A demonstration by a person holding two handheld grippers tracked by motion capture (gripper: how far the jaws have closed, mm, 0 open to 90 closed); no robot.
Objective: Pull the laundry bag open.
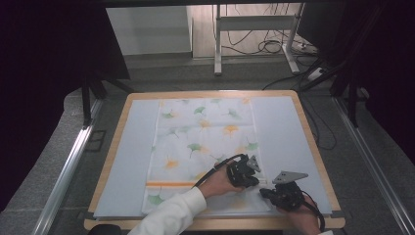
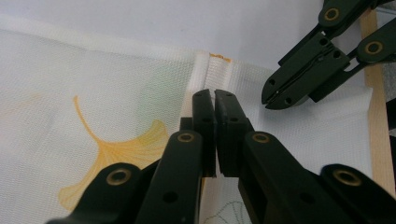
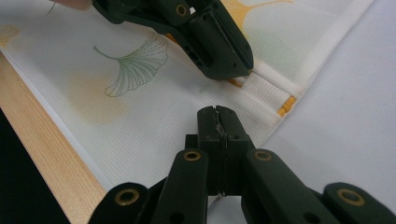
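A white cloth [image 1: 205, 137] printed with green and orange ginkgo leaves lies flat on the pale blue mat [image 1: 132, 156]. An orange stripe runs near the cloth's near end. My left gripper [image 1: 252, 181], reached across in a white sleeve, is shut on a raised fold of the cloth [image 2: 93, 93] at its right hem; its tip [image 2: 215, 95] meets the ridge. My right gripper [image 1: 265, 192] stands just beside it, jaws shut, its tip [image 3: 217, 112] resting over the cloth [image 3: 140, 107] near the corner. Each gripper appears in the other's view: the right gripper [image 2: 273, 95] and the left gripper [image 3: 233, 72].
The wooden table edge [image 1: 313, 147] frames the mat, and its near edge [image 3: 42, 140] is close to my right gripper. Bare mat [image 3: 355, 116] lies right of the cloth. Behind the table stand a metal frame [image 1: 218, 44] and floor cables [image 1: 269, 46].
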